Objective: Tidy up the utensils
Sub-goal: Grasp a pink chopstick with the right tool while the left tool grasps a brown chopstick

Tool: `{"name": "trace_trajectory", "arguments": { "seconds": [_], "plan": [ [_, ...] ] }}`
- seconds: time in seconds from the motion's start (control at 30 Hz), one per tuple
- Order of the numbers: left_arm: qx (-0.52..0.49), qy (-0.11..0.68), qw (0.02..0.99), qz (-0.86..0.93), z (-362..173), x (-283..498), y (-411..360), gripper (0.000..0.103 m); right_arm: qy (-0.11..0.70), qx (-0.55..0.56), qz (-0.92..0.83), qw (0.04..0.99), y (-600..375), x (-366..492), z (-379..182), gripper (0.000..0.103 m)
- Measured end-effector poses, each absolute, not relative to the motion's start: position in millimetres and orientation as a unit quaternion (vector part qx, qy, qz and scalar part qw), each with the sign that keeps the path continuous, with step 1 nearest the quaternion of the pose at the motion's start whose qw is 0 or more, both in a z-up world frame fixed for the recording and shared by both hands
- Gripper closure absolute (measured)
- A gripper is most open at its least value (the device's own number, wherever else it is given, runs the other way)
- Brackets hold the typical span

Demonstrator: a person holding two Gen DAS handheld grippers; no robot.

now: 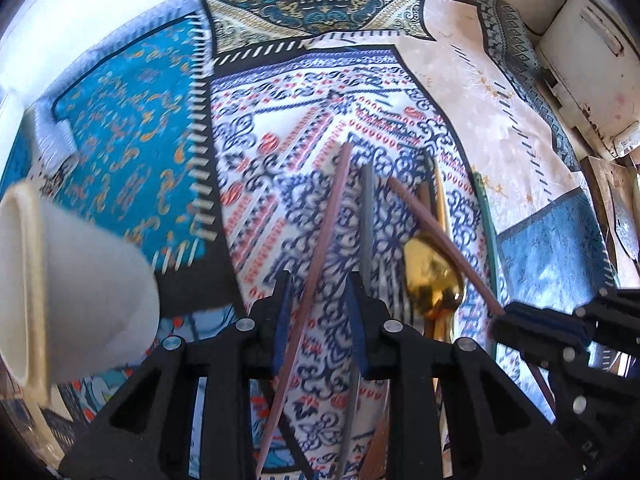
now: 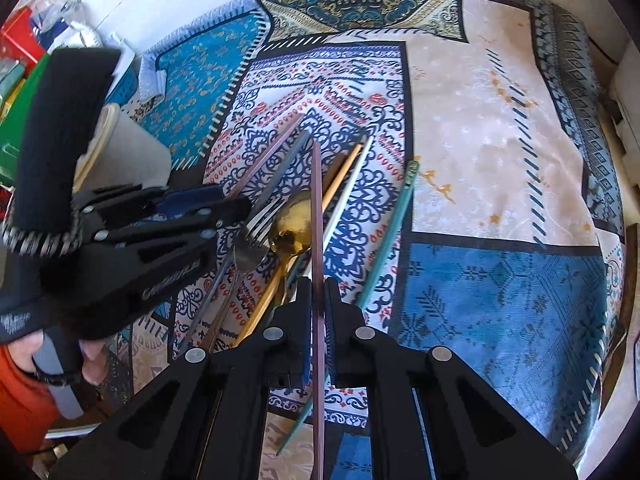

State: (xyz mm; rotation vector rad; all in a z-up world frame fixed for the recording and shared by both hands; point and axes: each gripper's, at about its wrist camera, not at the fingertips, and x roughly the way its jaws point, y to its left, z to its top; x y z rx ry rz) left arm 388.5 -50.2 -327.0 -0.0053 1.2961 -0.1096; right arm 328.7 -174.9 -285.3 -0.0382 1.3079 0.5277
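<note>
A patchwork cloth (image 2: 480,160) covered the table, a white cup (image 1: 80,300) near its left edge. The right gripper (image 2: 318,300) clenched one mauve chopstick (image 2: 317,220). The left gripper (image 1: 320,300) stood released around another (image 1: 320,240), above a gold spoon (image 2: 292,224) and fork (image 2: 260,220).

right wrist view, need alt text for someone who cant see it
The right gripper is shut on a mauve chopstick above a patterned tablecloth. Beyond it lie a gold spoon, a fork and a teal chopstick. At left, the left gripper reaches toward them, with a white cup behind.
</note>
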Motion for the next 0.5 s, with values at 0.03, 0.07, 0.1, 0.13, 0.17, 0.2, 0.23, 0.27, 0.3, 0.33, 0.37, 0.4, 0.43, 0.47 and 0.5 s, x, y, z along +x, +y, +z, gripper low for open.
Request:
{"name": "trace_trajectory", "arguments": {
  "seconds": [0.03, 0.07, 0.1, 0.13, 0.17, 0.2, 0.23, 0.27, 0.3, 0.33, 0.37, 0.4, 0.43, 0.47, 0.5],
  "plan": [
    [-0.001, 0.605, 0.795, -0.053, -327.2, 392.2, -50.8, 0.083, 0.600, -0.016, 0.243, 0.762, -176.6, 328.2, -284.2, 0.097],
    [0.000, 0.606, 0.793, -0.053, -327.6, 395.7, -51.7, 0.086, 0.600, -0.014, 0.242, 0.762, -174.7, 330.7, -285.3, 0.097],
    [0.002, 0.608, 0.792, -0.053, -327.8, 398.9, -52.0, 0.093, 0.601, -0.013, 0.242, 0.762, -174.3, 330.6, -285.9, 0.097],
    [0.005, 0.610, 0.791, -0.053, -328.0, 399.8, -51.8, 0.097, 0.602, -0.011, 0.242, 0.761, -174.1, 330.0, -286.7, 0.097],
    [0.003, 0.613, 0.788, -0.056, -328.0, 401.0, -51.1, 0.097, 0.603, -0.009, 0.243, 0.759, -176.3, 328.9, -286.9, 0.097],
    [0.002, 0.614, 0.787, -0.058, -328.3, 402.2, -51.3, 0.097, 0.605, -0.008, 0.244, 0.758, -176.8, 328.8, -288.1, 0.097],
    [0.003, 0.615, 0.786, -0.060, -328.1, 401.2, -50.9, 0.098, 0.608, -0.008, 0.244, 0.755, -178.1, 328.7, -289.6, 0.097],
    [0.004, 0.617, 0.784, -0.061, -328.1, 399.6, -50.7, 0.098, 0.612, -0.005, 0.244, 0.752, -185.3, 325.7, -288.0, 0.097],
    [0.004, 0.619, 0.783, -0.063, -328.4, 398.5, -50.6, 0.098, 0.615, -0.004, 0.244, 0.749, -186.4, 325.4, -289.7, 0.097],
    [0.002, 0.621, 0.781, -0.065, -327.8, 393.0, -48.5, 0.098, 0.619, -0.005, 0.244, 0.747, -187.6, 325.5, -291.7, 0.097],
    [0.000, 0.624, 0.779, -0.067, -327.8, 388.4, -47.5, 0.099, 0.622, -0.006, 0.243, 0.745, -186.6, 327.5, -294.2, 0.097],
    [-0.002, 0.626, 0.776, -0.068, -327.4, 381.2, -45.2, 0.099, 0.625, -0.009, 0.241, 0.743, -187.7, 327.5, -295.6, 0.097],
    [-0.005, 0.629, 0.774, -0.069, -327.8, 375.2, -43.5, 0.099, 0.627, -0.012, 0.241, 0.741, -188.5, 327.4, -296.7, 0.097],
    [-0.008, 0.632, 0.771, -0.070, -327.8, 367.7, -40.8, 0.099, 0.629, -0.016, 0.241, 0.739, -189.2, 326.9, -297.2, 0.097],
    [-0.012, 0.636, 0.769, -0.071, -327.9, 360.8, -38.2, 0.099, 0.629, -0.022, 0.241, 0.738, -189.8, 326.4, -297.7, 0.097]
  ]
}}
